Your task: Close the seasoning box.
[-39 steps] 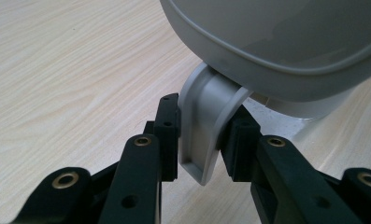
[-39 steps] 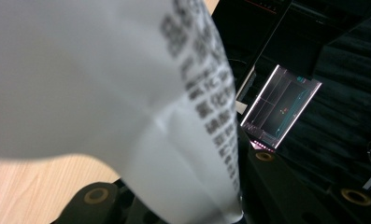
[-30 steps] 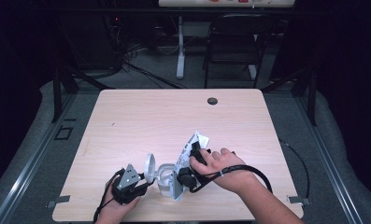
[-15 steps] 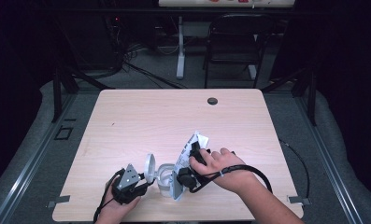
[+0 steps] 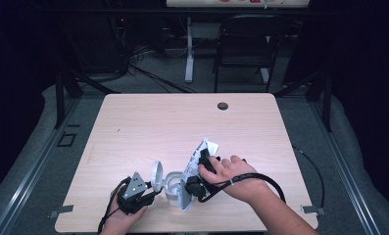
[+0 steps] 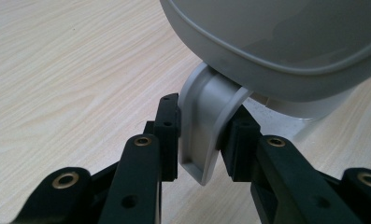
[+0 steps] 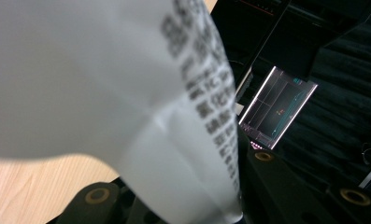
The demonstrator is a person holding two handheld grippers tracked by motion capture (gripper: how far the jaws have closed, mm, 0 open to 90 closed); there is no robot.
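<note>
A light wooden counter (image 5: 148,127) is seen from above, with 2 forearms coming in at its near edge. A small grey container (image 5: 171,187) stands near that edge, between the 2 hands, with its round lid (image 5: 156,176) swung up on the left side.

The left claw (image 5: 150,192) is held low at the container's left. In the left gripper view its 2 black jaws are closed on a grey curved tab (image 6: 203,126) that hangs below the rim of the grey lid (image 6: 286,42); one jaw presses each face of the tab, and the counter (image 6: 71,70) lies just beneath.

The right claw (image 5: 188,188) is held by the right hand (image 5: 229,175) just to the right of the container. A white printed packet (image 5: 194,169) is gripped in it, standing tilted, with its lower end beside the container and its upper end leaning away toward the far right. In the right gripper view the packet (image 7: 127,93) rises from between the 2 jaws, which are clamped on its lower end; rows of dark print run along its edge, too blurred to be read.

A dark round grommet (image 5: 223,105) is set in the counter near its far edge, well apart from the hands.
</note>
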